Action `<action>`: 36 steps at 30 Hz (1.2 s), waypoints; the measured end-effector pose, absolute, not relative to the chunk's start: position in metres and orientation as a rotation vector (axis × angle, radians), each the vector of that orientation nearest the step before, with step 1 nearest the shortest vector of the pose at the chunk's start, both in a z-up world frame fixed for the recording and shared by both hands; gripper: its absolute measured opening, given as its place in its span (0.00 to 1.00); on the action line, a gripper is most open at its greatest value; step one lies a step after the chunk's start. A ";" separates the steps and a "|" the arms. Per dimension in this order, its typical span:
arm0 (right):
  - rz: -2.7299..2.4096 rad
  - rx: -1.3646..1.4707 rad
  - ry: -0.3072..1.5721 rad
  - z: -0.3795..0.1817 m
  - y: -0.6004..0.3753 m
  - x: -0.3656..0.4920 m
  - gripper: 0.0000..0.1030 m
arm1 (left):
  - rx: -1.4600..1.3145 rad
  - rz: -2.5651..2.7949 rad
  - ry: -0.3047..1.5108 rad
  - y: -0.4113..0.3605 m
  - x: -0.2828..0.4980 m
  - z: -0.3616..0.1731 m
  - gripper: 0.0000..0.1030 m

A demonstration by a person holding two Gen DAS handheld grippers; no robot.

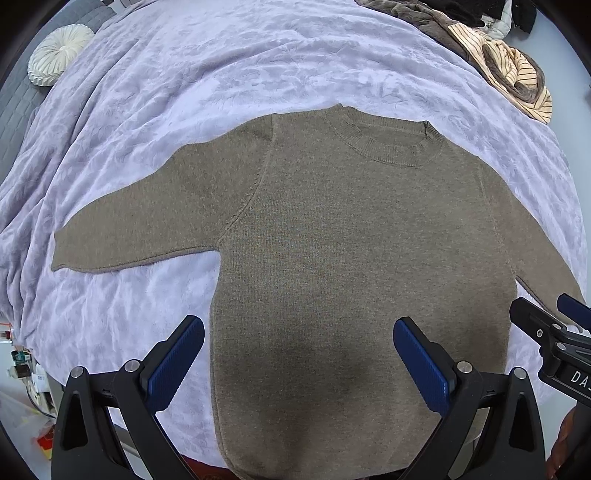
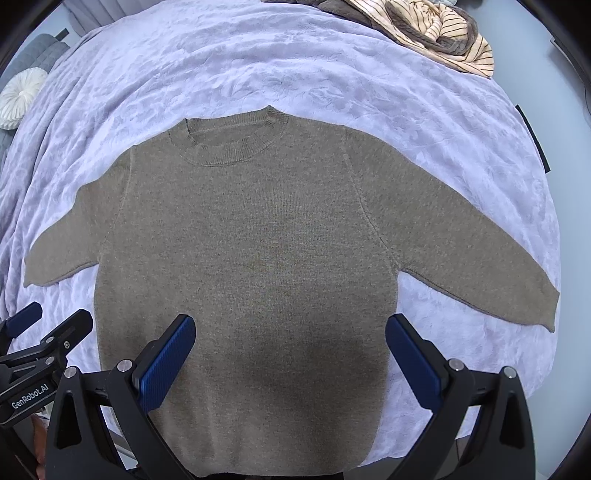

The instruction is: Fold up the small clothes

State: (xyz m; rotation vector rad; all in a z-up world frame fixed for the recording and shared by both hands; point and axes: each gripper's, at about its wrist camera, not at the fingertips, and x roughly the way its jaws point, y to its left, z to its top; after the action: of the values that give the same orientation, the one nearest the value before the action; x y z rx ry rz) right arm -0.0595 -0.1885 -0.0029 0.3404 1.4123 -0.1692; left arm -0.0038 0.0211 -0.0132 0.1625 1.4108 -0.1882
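Note:
A small olive-brown knit sweater (image 1: 332, 240) lies flat, front up, on a lilac blanket, collar far, hem near, both sleeves spread sideways; it also shows in the right wrist view (image 2: 251, 240). My left gripper (image 1: 299, 332) is open and empty, hovering above the lower body of the sweater. My right gripper (image 2: 290, 332) is open and empty above the same area, further right. The right gripper shows at the right edge of the left wrist view (image 1: 554, 325); the left gripper shows at the left edge of the right wrist view (image 2: 48, 332).
The lilac blanket (image 1: 221, 66) covers the bed. A heap of striped and brown clothes (image 1: 513, 70) lies at the far right, also in the right wrist view (image 2: 436, 33). A round white cushion (image 1: 59, 51) sits far left. Floor clutter (image 1: 26, 373) shows past the bed's left edge.

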 end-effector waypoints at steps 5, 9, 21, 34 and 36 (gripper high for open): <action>-0.172 0.345 1.414 -0.007 -0.189 -0.059 0.99 | 0.163 -0.185 1.418 0.022 -0.003 -0.018 1.00; -0.180 0.340 1.430 -0.014 -0.188 -0.059 0.99 | 0.168 -0.182 1.425 0.023 -0.002 -0.025 1.00; -0.159 0.343 1.425 -0.047 -0.178 -0.058 0.99 | 0.164 -0.172 1.445 0.028 0.005 -0.065 1.00; -0.170 0.319 1.381 -0.081 -0.172 -0.051 0.99 | 0.170 -0.174 1.399 0.032 0.016 -0.103 1.00; -0.169 0.311 1.377 -0.084 -0.170 -0.050 0.99 | 0.156 -0.171 1.397 0.036 0.017 -0.107 1.00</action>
State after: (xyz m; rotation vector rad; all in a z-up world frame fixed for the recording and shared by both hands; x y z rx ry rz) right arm -0.0497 -0.1700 -0.0840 0.3105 1.3765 -0.1689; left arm 0.0174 0.0359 -0.1070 0.1559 1.3970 -0.1713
